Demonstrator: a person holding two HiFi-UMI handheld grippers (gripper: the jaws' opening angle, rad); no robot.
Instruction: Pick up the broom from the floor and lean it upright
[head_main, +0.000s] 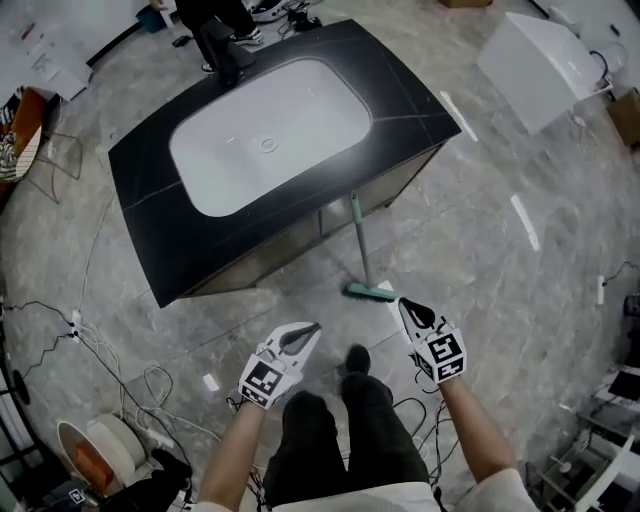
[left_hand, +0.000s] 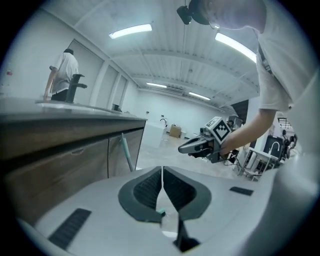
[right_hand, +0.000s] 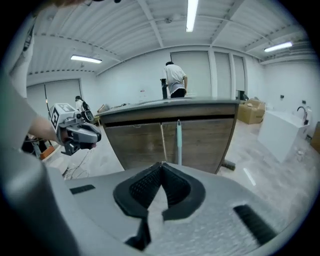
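Observation:
The teal broom (head_main: 359, 245) leans upright against the front of the dark sink island (head_main: 180, 250), its head (head_main: 371, 292) on the floor. Its handle shows as a pale green stick (right_hand: 178, 141) in the right gripper view and at the cabinet (left_hand: 127, 152) in the left gripper view. My left gripper (head_main: 312, 329) is shut and holds nothing, well short of the broom. My right gripper (head_main: 404, 304) is also shut and empty, just right of the broom head. Each gripper sees the other: the right gripper (left_hand: 181, 148) and the left gripper (right_hand: 95, 136).
The island carries a white basin (head_main: 265, 130). A person (head_main: 222, 35) stands at its far side. Cables (head_main: 110, 350) and a reel (head_main: 100, 450) lie on the floor at left. A white box (head_main: 540, 65) stands at back right. My own legs (head_main: 345, 420) are below.

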